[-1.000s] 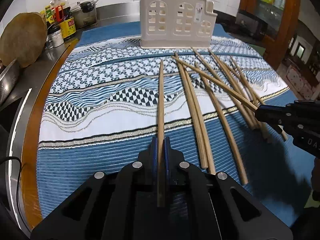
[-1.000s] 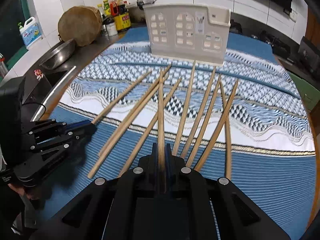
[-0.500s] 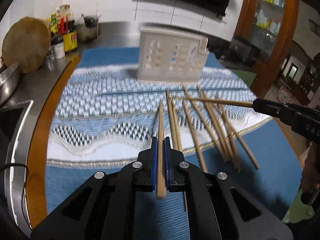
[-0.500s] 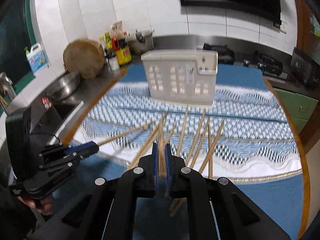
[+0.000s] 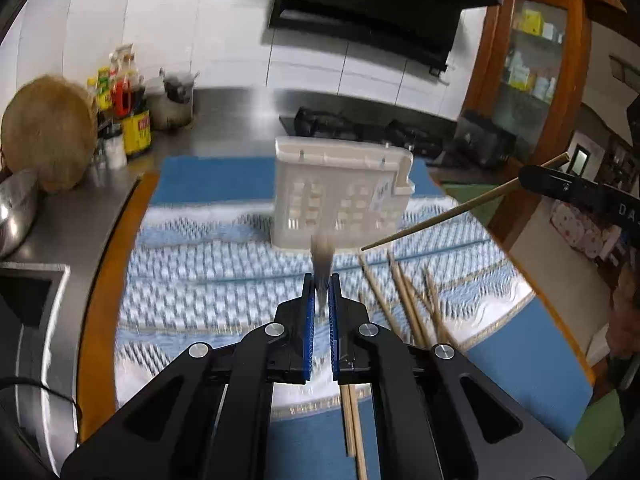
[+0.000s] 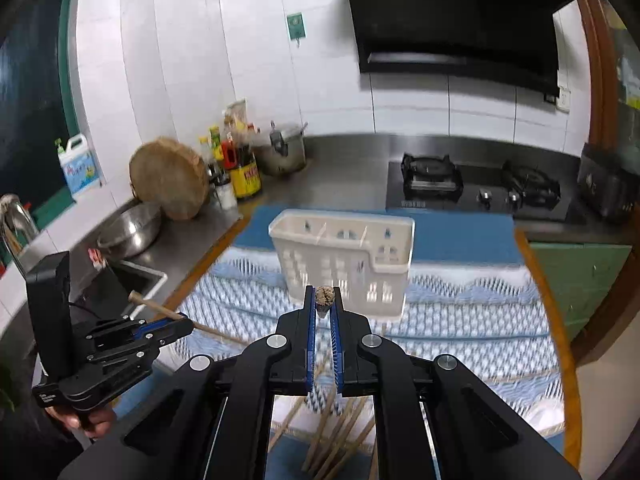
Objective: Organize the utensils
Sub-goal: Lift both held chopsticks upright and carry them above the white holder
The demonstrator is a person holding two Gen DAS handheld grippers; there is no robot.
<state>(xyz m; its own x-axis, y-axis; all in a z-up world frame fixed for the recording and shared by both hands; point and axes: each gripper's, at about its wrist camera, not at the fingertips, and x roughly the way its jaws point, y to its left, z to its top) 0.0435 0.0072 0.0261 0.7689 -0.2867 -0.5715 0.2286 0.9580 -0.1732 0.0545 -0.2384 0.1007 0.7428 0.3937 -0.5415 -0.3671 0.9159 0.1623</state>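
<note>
Left fingers (image 5: pixel 320 280): we see them pinched on one chopstick (image 5: pixel 321 258), blurred, pointing ahead at 12 o'clock toward the holder.
Right fingers (image 6: pixel 323 294): pinched on a second chopstick (image 6: pixel 324 297), seen end-on between the blue pads.
Holder (image 6: pixel 344 264): the white slotted utensil holder stands upright at 12 o'clock, beyond both pairs of fingers, its top open with dividers showing.
Loose chopsticks (image 5: pixel 404 300): we see them lying on the patterned cloth (image 5: pixel 208 280), at 2 o'clock from the left fingers.
Surface (image 5: pixel 104 264): its wooden edge curves at 9 o'clock, the sink (image 6: pixel 132 280) beyond; open cloth lies left of the holder.
</note>
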